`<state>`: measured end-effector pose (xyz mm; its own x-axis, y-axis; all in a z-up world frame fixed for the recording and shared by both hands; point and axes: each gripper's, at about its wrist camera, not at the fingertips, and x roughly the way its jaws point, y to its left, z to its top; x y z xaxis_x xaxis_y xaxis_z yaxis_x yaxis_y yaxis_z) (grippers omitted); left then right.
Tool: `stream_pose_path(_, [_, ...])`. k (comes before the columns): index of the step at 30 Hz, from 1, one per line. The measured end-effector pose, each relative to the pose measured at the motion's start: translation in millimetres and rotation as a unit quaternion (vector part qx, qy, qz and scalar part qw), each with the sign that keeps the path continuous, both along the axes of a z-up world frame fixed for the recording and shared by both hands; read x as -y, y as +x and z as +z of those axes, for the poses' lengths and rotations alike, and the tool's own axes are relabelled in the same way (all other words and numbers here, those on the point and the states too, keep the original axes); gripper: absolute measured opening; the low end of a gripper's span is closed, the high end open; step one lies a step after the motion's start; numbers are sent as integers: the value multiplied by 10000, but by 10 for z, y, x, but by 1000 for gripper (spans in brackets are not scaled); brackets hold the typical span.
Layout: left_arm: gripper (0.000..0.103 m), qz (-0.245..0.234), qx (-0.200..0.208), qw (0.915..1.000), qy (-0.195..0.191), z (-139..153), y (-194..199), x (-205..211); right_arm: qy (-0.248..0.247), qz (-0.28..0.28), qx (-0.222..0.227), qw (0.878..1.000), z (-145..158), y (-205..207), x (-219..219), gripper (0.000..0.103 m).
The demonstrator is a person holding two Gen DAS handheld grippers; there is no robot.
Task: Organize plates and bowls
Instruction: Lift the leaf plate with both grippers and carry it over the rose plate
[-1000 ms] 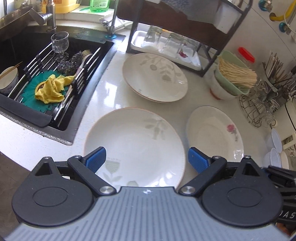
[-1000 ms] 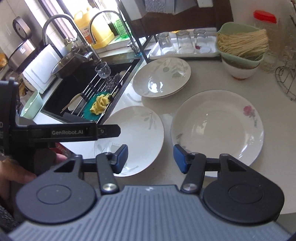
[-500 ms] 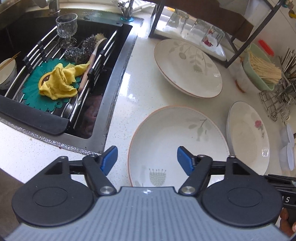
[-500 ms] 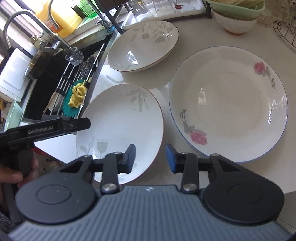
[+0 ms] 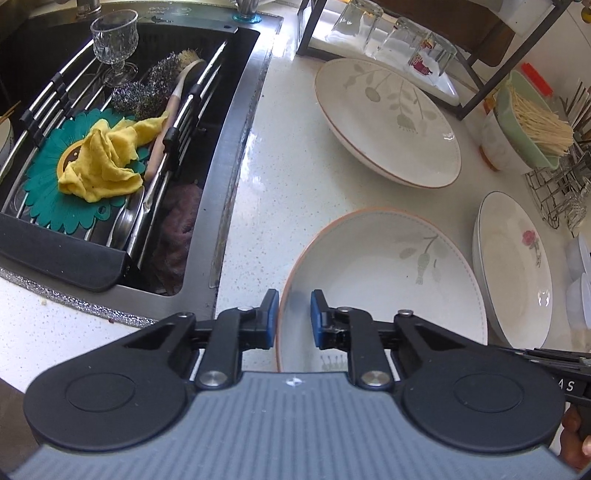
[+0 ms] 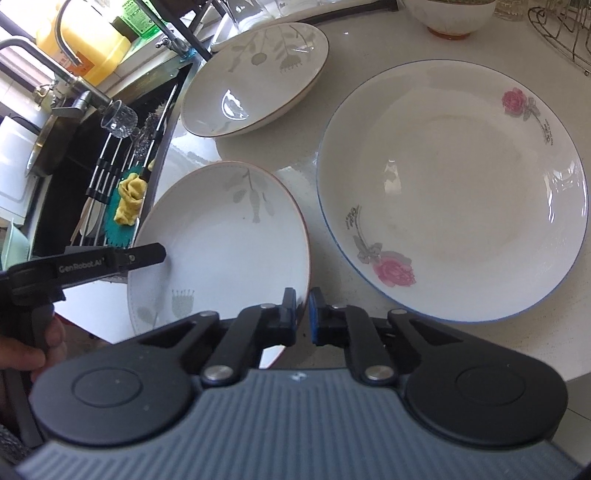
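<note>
Both jaws closing on the leaf plate's rim

The leaf plate lies on the counter just beside the sink. Within the last second the left gripper and right gripper narrowed from wide open to straddle opposite rims, nearly clenched; a lift toward the stacked leaf plate beyond looks imminent.

The near edge of the leaf plate is hidden behind the left gripper. In the right view, the same plate's bottom edge goes under the right gripper, so I cannot tell if the pads touch it. The bowl is cut off at the top. The tiny words on the rose plate are too small to read.
</note>
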<state>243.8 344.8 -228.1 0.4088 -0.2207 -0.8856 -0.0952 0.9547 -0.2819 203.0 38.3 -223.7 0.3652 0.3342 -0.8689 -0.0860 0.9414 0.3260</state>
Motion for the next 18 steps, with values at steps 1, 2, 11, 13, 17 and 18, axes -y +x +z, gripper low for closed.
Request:
stream_pose_path(1, [20, -6, 23, 10000, -21, -4, -2, -5, -13, 6, 10, 10000, -3, 5, -9, 10])
stream_pose_path(2, [19, -74, 43, 10000, -4, -2, 1, -1, -32, 9, 26, 10000, -1, 10, -20, 10])
stream_pose_path(11, [13, -180, 5, 9997, -145, 27, -5, -59, -182, 69, 44, 9998, 12, 54, -29, 10])
stream_pose_path(13, [12, -187, 15, 9997, -142, 55, 4, -77, -141, 62, 8, 9999, 22, 59, -21, 10])
stream_pose_path(17, [12, -304, 19, 9994, -164, 104, 33, -102, -51, 86, 21, 9999, 62, 55, -15, 10])
stream_pose_path(18, [12, -310, -11, 9993, -222, 119, 45, -115, -1, 43, -15, 10000, 53, 58, 0, 10])
